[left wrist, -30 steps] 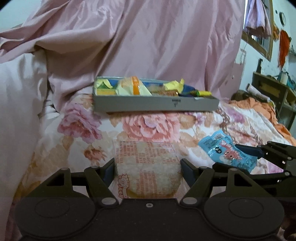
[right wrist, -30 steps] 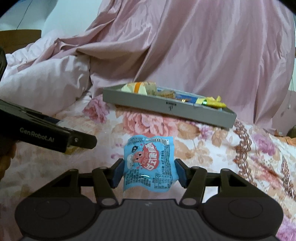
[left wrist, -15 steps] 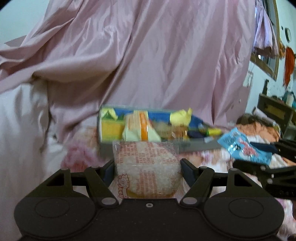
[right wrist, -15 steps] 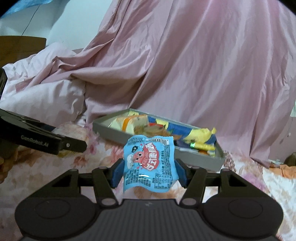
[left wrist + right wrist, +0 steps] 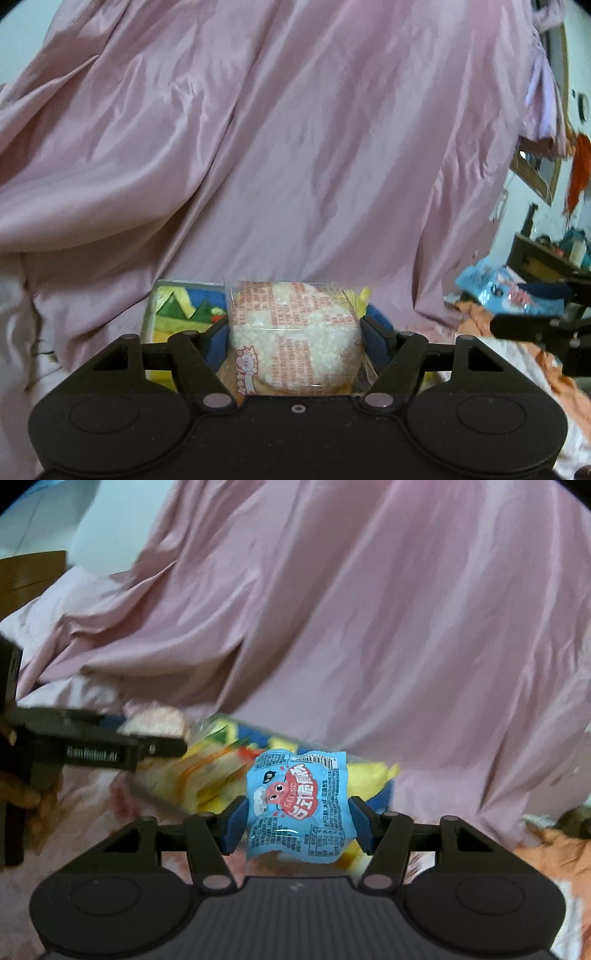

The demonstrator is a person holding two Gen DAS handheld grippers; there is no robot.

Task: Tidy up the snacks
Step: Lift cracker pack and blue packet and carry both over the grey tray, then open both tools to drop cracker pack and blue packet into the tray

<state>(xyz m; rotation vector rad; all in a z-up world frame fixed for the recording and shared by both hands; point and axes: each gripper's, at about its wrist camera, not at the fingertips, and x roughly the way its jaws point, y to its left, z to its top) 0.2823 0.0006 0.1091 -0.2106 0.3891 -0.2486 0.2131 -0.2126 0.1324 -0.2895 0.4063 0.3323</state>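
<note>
My left gripper (image 5: 294,332) is shut on a clear-wrapped white rice cracker (image 5: 293,339) with red print, held up just short of the snack box (image 5: 184,306). That box holds several yellow, blue and green packets, and the cracker hides most of it. My right gripper (image 5: 295,821) is shut on a light blue packet (image 5: 299,805) with a red cartoon, held over the blurred pile of snacks (image 5: 218,775) in the box. The left gripper (image 5: 99,753) with its cracker shows at the left of the right wrist view. The right gripper's blue packet (image 5: 509,290) shows at the right of the left wrist view.
A large pink sheet (image 5: 295,147) hangs close behind the box and fills most of both views. The floral bedspread (image 5: 92,819) lies below. An orange cloth (image 5: 476,321) and a dark shelf (image 5: 546,258) with clutter are at the far right.
Both grippers have risen and moved forward toward the snack box with their packets still held. The box now sits just behind the fingers, and the bedspread has dropped mostly out of view.
</note>
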